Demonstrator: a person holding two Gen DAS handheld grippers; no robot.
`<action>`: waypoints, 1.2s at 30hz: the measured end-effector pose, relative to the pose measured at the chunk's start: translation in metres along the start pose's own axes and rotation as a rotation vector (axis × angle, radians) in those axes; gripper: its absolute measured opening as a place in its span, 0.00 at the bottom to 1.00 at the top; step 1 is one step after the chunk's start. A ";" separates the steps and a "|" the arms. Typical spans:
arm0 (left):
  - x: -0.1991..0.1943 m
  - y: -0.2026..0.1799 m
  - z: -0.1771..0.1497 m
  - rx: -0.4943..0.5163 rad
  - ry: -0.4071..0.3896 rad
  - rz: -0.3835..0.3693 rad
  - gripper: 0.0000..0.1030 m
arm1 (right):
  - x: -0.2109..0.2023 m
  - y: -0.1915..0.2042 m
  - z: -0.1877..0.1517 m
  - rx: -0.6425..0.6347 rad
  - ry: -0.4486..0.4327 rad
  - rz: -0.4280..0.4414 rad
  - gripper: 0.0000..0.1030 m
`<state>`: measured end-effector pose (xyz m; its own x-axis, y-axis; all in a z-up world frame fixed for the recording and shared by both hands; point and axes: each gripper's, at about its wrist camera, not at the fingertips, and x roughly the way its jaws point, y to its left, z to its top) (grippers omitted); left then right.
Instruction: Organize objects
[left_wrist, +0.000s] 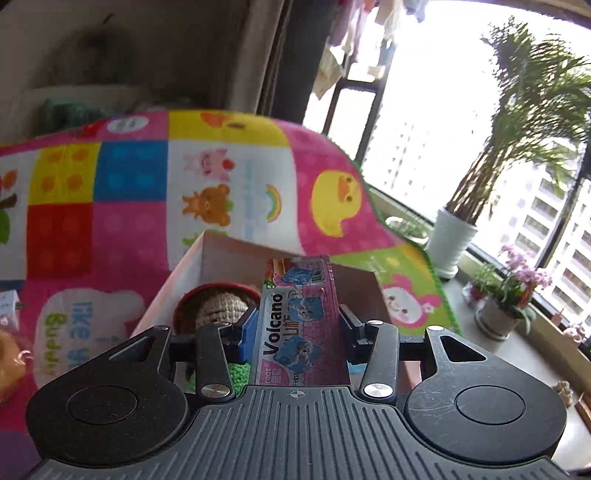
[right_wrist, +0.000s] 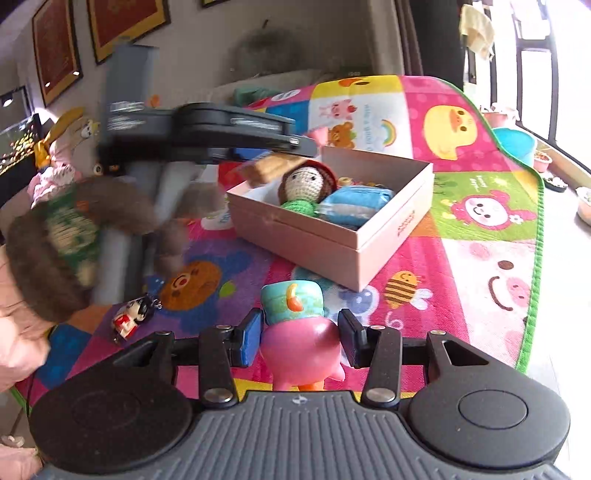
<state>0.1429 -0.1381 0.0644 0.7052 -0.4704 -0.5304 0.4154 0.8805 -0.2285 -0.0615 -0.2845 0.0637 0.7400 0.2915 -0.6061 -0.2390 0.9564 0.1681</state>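
My left gripper (left_wrist: 297, 325) is shut on a pink "Volcano" snack box (left_wrist: 301, 317) and holds it over the open pink cardboard box (left_wrist: 192, 262). A crocheted doll (left_wrist: 218, 306) lies inside that box. In the right wrist view the left gripper (right_wrist: 291, 142) hovers at the box's (right_wrist: 332, 251) left end, above the doll (right_wrist: 306, 182) and a blue pouch (right_wrist: 354, 205). My right gripper (right_wrist: 301, 334) has its jaws around a pink toy figure with a teal hat (right_wrist: 299, 332) lying on the mat; the pads sit close beside it.
A colourful play mat (right_wrist: 480, 258) covers the floor. A small keychain figure (right_wrist: 131, 319) lies left of the right gripper. A person's fur-trimmed sleeve (right_wrist: 55, 236) is at left. Potted plants (left_wrist: 454, 236) stand along the window ledge.
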 end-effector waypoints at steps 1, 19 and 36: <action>0.013 -0.001 -0.002 -0.006 0.042 0.028 0.47 | 0.000 -0.003 -0.001 0.006 -0.003 -0.005 0.43; -0.130 0.059 -0.038 -0.010 -0.040 -0.018 0.45 | 0.001 -0.026 0.037 0.011 -0.111 -0.037 0.43; -0.195 0.122 -0.128 -0.073 0.098 0.087 0.45 | 0.061 -0.030 0.147 -0.018 -0.159 -0.111 0.76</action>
<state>-0.0174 0.0683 0.0356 0.6754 -0.3873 -0.6275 0.3097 0.9213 -0.2353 0.0830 -0.2926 0.1364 0.8520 0.1854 -0.4896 -0.1606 0.9827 0.0927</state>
